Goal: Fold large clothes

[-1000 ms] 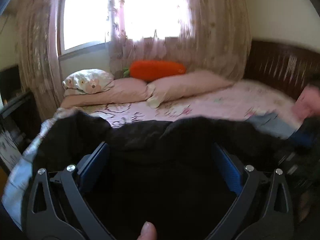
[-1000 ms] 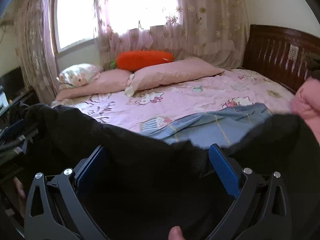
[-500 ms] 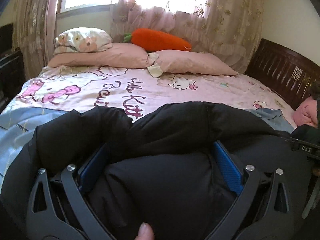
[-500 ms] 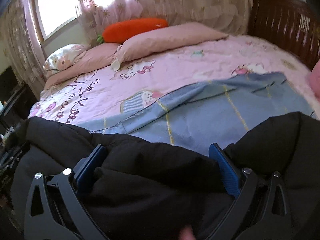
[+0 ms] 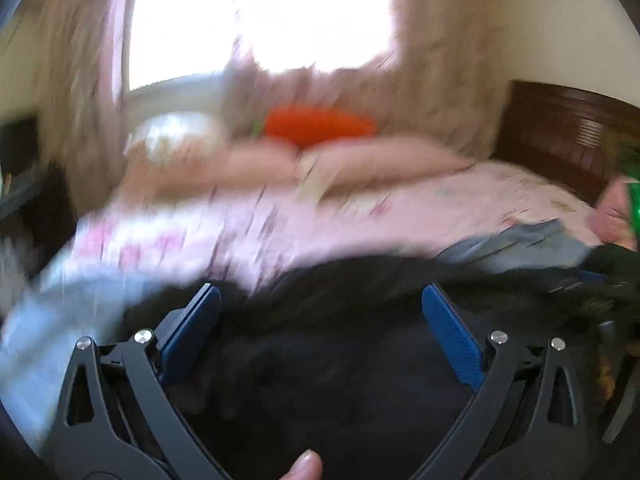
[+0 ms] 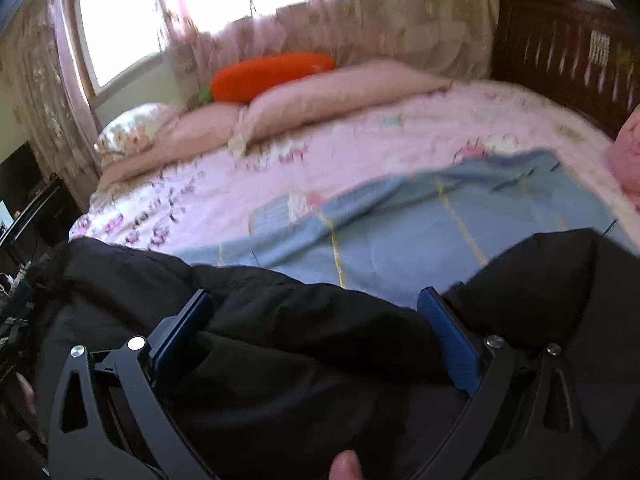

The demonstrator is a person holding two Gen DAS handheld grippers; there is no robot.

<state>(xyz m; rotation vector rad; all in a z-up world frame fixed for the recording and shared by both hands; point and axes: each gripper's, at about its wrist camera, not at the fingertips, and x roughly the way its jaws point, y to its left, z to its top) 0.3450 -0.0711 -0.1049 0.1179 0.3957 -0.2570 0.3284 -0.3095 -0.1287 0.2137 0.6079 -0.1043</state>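
A large black padded jacket (image 5: 340, 360) fills the lower part of both views and lies over the near edge of the bed; it also shows in the right wrist view (image 6: 300, 360). My left gripper (image 5: 320, 320) has its blue-padded jaws spread wide, with jacket fabric bunched between them. My right gripper (image 6: 316, 328) is likewise spread wide with a thick fold of the jacket between its jaws. Neither pair of pads presses together. A thumb tip shows at the bottom of each view. The left wrist view is blurred by motion.
The bed (image 6: 360, 152) has a pink cartoon sheet, a light blue blanket (image 6: 440, 220), pink pillows (image 6: 340, 92) and an orange carrot cushion (image 6: 272, 74) by the curtained window. A dark wooden headboard (image 6: 560, 48) stands on the right. Dark furniture (image 6: 28, 200) stands at the left.
Both views have swung upward and back from the bed. The jacket sits lower in the left wrist view. Both grippers stay spread around the fabric.
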